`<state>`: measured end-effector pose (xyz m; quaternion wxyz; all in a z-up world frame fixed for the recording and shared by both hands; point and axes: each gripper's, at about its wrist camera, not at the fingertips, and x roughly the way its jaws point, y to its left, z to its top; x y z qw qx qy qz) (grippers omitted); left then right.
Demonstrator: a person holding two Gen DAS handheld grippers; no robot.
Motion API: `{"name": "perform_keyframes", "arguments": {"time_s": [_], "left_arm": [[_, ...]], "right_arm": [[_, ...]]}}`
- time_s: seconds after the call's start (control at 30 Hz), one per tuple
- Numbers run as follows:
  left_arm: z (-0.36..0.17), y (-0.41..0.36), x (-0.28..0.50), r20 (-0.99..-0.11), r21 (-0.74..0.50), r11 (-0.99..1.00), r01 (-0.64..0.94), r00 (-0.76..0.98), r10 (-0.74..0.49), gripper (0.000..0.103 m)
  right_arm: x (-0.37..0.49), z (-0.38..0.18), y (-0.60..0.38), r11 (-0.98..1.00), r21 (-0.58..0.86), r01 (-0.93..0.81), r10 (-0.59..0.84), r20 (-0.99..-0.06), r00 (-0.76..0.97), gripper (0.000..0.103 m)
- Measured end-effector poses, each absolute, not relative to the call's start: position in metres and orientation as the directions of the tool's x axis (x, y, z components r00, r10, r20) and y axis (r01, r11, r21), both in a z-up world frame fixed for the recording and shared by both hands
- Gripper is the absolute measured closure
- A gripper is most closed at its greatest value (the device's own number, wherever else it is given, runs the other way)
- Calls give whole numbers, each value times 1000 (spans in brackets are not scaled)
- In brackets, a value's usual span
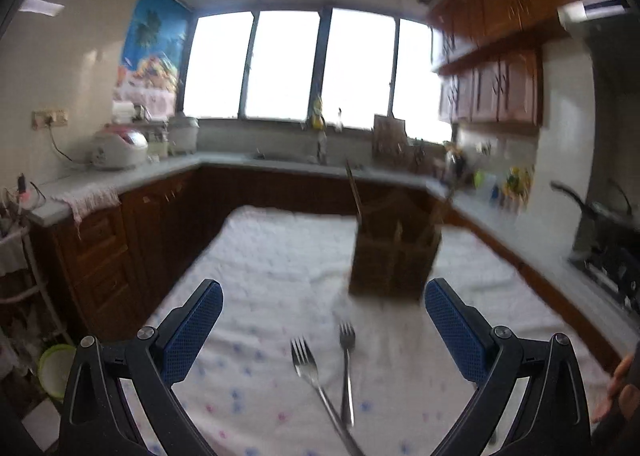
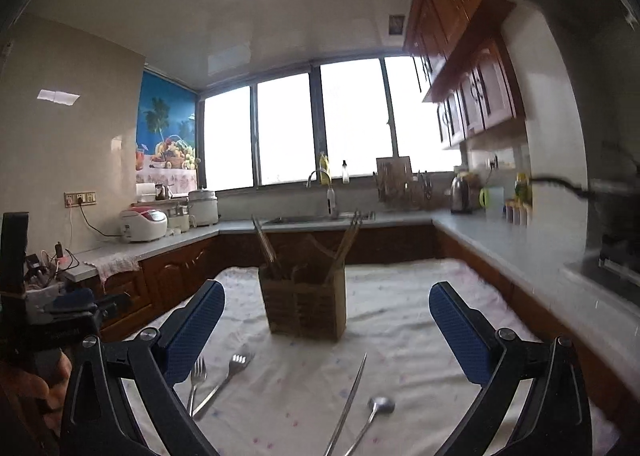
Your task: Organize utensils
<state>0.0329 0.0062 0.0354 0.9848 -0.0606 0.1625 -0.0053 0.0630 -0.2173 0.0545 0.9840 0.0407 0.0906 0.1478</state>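
Observation:
A brown wooden utensil holder (image 1: 394, 260) (image 2: 306, 306) stands on the white cloth-covered table (image 1: 272, 256) (image 2: 400, 320) with chopsticks (image 2: 264, 246) in it. Two metal forks (image 1: 310, 366) (image 2: 236, 366) lie side by side on the cloth in front of it. A knife (image 2: 352, 396) and a spoon (image 2: 378, 410) lie further right. My left gripper (image 1: 323, 312) is open and empty above the forks. My right gripper (image 2: 326, 314) is open and empty above the knife and spoon, facing the holder.
Kitchen counters (image 2: 472, 236) run around the table on three sides, with rice cookers (image 2: 143, 224), a sink (image 2: 316, 219) and a kettle (image 2: 462, 191). A stove (image 1: 612, 256) is at the right. The left hand-held gripper body (image 2: 60, 320) shows at the left edge.

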Motion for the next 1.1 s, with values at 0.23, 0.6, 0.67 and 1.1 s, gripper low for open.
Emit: {"name": "perform_keyframes", "arguments": {"time_s": [0.23,0.6,0.67,1.1], "left_arm": [[4,-12,30,-387,-48,999,3,922,-21,1],[-6,-14,28,-370,-31,999,-29,929,15,1],[-9,-14,26,-372,-26,999,-34,928,22,1],[-16,-12,22,-357,-11,999,-36,934,29,1]], "right_arm": [[64,14,-207,958,81,-274,285,-250,925,0],[57,-9,-207,954,98,-283,300,-283,911,0],[58,-12,-208,954,109,-280,300,-295,907,0],[60,-20,-210,958,113,-262,285,-339,897,0]]}}
